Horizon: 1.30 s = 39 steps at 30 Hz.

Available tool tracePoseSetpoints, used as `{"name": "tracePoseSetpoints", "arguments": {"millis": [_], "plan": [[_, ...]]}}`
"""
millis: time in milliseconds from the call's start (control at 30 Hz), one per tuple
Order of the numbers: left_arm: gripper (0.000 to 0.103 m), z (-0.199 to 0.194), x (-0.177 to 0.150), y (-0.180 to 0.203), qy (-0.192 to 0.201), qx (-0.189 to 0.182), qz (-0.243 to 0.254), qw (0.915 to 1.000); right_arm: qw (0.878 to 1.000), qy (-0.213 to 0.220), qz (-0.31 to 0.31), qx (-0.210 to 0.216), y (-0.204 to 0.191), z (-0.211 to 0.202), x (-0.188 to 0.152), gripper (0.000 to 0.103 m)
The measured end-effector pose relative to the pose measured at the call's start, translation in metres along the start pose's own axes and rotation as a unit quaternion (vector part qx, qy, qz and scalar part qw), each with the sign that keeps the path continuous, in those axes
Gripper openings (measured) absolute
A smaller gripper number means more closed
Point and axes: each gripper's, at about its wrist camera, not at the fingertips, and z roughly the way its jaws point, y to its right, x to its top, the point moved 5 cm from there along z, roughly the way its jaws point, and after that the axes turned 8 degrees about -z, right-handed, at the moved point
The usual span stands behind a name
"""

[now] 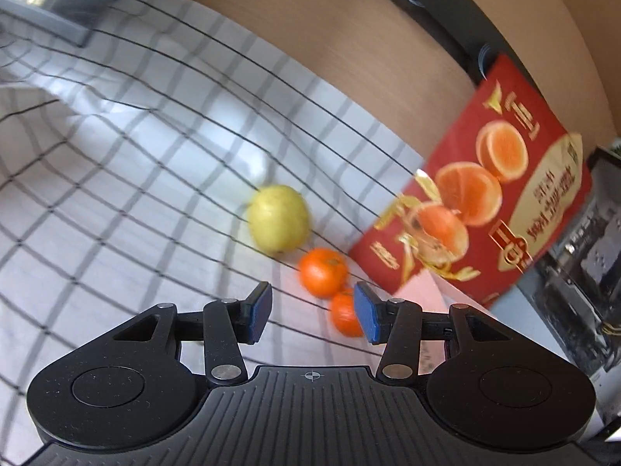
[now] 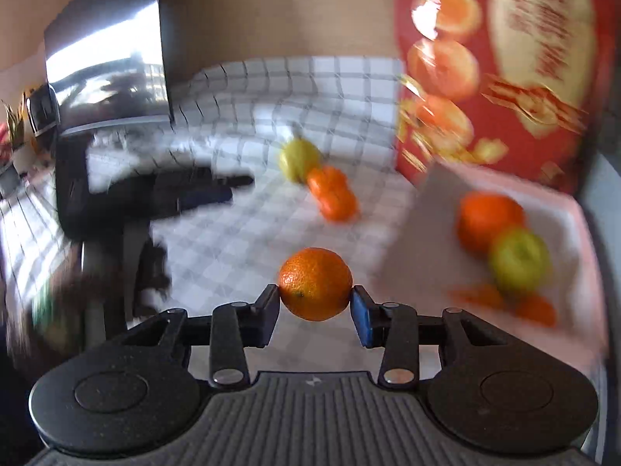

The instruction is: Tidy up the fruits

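My right gripper (image 2: 315, 303) is shut on an orange (image 2: 315, 283) and holds it above the checked cloth. To its right a white foam box (image 2: 419, 233) holds an orange (image 2: 485, 217), a green apple (image 2: 518, 258) and orange pieces. A yellow-green fruit (image 2: 299, 159) and two oranges (image 2: 333, 192) lie on the cloth ahead. In the left wrist view my left gripper (image 1: 312, 312) is open and empty, just short of two oranges (image 1: 322, 272) and the yellow-green fruit (image 1: 278, 218).
A red fruit carton lid (image 1: 485, 194) stands upright behind the box, also in the right wrist view (image 2: 504, 77). The checked cloth (image 1: 136, 174) covers the table. A dark screen (image 2: 108, 66) and the left gripper's dark shape (image 2: 186, 194) are at left.
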Motion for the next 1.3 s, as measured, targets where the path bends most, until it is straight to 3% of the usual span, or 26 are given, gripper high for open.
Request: {"name": "tracePoseSetpoints", "arguments": {"millis": [133, 233, 300, 400, 500, 567, 633, 733, 833, 900, 967, 1033, 1133, 1233, 1300], "plan": [[0.051, 0.023, 0.005, 0.031, -0.035, -0.012, 0.009, 0.9993, 0.999, -0.005, 0.016, -0.041, 0.028, -0.015, -0.040, 0.040], [0.051, 0.032, 0.025, 0.041, 0.013, 0.039, 0.048, 0.9980, 0.997, -0.004, 0.038, -0.060, 0.047, -0.015, -0.056, 0.040], [0.051, 0.040, 0.040, 0.042, 0.047, 0.088, 0.084, 0.9915, 0.997, -0.002, 0.062, -0.052, 0.058, -0.014, -0.062, 0.040], [0.051, 0.063, 0.055, 0.034, 0.039, 0.141, 0.088, 0.9854, 0.996, 0.002, 0.072, -0.056, 0.067, -0.008, -0.067, 0.040], [0.051, 0.081, 0.060, 0.032, 0.013, 0.161, 0.094, 0.9825, 0.995, 0.001, 0.084, -0.057, 0.074, -0.005, -0.074, 0.040], [0.051, 0.090, 0.059, 0.032, -0.007, 0.183, 0.115, 0.9763, 0.994, 0.005, 0.092, -0.054, 0.078, -0.004, -0.076, 0.040], [0.057, 0.095, 0.059, 0.030, -0.016, 0.197, 0.119, 0.9729, 0.994, 0.009, 0.096, -0.060, 0.083, -0.003, -0.079, 0.040], [0.057, 0.101, 0.056, 0.025, -0.028, 0.183, 0.104, 0.9772, 0.993, 0.017, 0.095, -0.063, 0.084, -0.001, -0.080, 0.040], [0.054, 0.112, 0.046, 0.021, -0.074, 0.164, 0.072, 0.9810, 0.994, 0.024, 0.069, -0.080, 0.078, 0.001, -0.077, 0.041], [0.061, 0.113, 0.047, 0.018, -0.057, 0.162, 0.059, 0.9834, 0.994, 0.029, 0.054, -0.092, 0.072, 0.003, -0.077, 0.045], [0.077, 0.117, 0.048, 0.012, -0.055, 0.160, 0.042, 0.9846, 0.993, 0.034, 0.049, -0.097, 0.070, 0.004, -0.079, 0.047], [0.085, 0.120, 0.049, 0.006, -0.053, 0.164, 0.031, 0.9846, 0.993, 0.036, 0.051, -0.099, 0.071, 0.006, -0.081, 0.049], [0.089, 0.122, 0.049, -0.001, -0.052, 0.151, 0.014, 0.9870, 0.993, 0.036, 0.066, -0.087, 0.077, 0.007, -0.081, 0.051], [0.081, 0.119, 0.049, -0.003, -0.054, 0.136, 0.015, 0.9892, 0.993, 0.033, 0.071, -0.086, 0.077, 0.007, -0.082, 0.051], [0.059, 0.112, 0.049, 0.000, -0.056, 0.108, 0.013, 0.9924, 0.993, 0.034, 0.070, -0.087, 0.076, 0.008, -0.082, 0.051]]}}
